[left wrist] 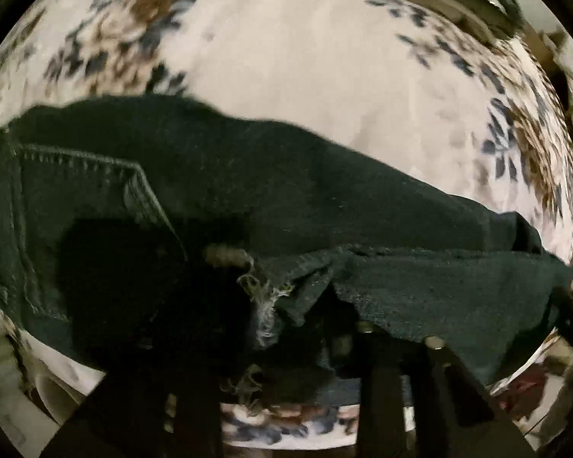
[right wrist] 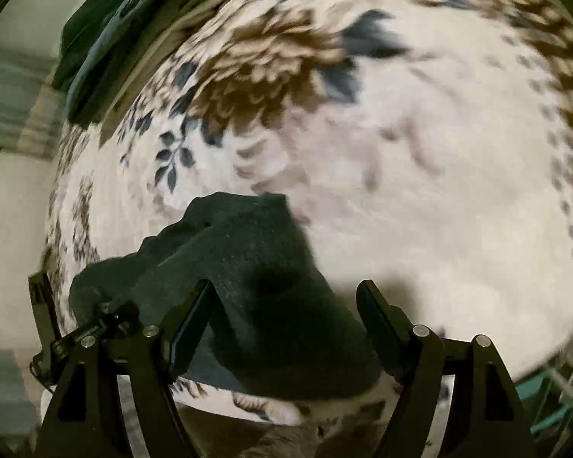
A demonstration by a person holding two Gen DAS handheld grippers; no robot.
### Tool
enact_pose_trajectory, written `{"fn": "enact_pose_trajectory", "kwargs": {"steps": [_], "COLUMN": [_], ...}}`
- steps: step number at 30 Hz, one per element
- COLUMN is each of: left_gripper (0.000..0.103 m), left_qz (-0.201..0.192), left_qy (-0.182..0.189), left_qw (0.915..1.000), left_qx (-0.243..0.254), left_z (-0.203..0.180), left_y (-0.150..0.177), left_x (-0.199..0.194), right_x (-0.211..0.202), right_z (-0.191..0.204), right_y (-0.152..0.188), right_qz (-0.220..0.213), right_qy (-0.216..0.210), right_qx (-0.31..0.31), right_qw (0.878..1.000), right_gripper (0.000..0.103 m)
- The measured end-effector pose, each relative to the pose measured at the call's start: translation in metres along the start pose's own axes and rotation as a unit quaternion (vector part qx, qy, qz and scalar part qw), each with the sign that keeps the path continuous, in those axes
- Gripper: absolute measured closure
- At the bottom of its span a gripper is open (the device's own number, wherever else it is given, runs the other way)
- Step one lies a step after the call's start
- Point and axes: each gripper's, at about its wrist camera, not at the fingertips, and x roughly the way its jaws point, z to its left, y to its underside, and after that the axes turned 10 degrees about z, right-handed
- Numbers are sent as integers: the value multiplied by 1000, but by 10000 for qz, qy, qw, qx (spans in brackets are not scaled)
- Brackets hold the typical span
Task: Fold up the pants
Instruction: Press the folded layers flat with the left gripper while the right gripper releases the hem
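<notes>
The dark pants (left wrist: 248, 191) lay across a white bedspread (left wrist: 305, 57) printed with brown and blue flowers, a stitched back pocket (left wrist: 95, 198) facing up. Their frayed hem (left wrist: 263, 305) draped over the left gripper (left wrist: 286, 328), whose fingers sat close together beneath the cloth; whether they pinched it could not be told. In the right wrist view a fold of the pants stood between the right gripper's (right wrist: 286, 328) parted fingers, the pads clear of it. Beyond the bedspread's far edge lay other dark folded clothes (right wrist: 110, 45).
</notes>
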Motion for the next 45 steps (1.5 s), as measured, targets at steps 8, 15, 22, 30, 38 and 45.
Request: {"fn": "enact_pose_trajectory", "kwargs": {"steps": [8, 15, 22, 30, 38, 45], "left_gripper": [92, 90, 75, 81, 102, 101], "left_qz": [-341, -228, 143, 275, -100, 145], "left_qy": [164, 297, 1145, 1272, 764, 1387], "left_qw": [9992, 9993, 9906, 9862, 9943, 9805], "left_qx": [93, 92, -736, -1026, -735, -1387], "left_z": [-16, -14, 20, 25, 28, 57], "left_y": [-6, -20, -9, 11, 37, 40], "left_x": [-18, 5, -8, 3, -14, -7], "right_x": [0, 15, 2, 17, 11, 11], "right_z": [1, -18, -42, -65, -57, -55], "right_y": [-16, -32, -23, 30, 33, 19], "right_qz": [-250, -128, 214, 632, 203, 497], "right_qy": [437, 352, 120, -452, 109, 517], "right_qx": [298, 580, 1013, 1691, 1696, 1424], "right_qw": [9983, 9976, 9946, 9825, 9852, 9872], "right_gripper": [79, 76, 32, 38, 74, 67]}}
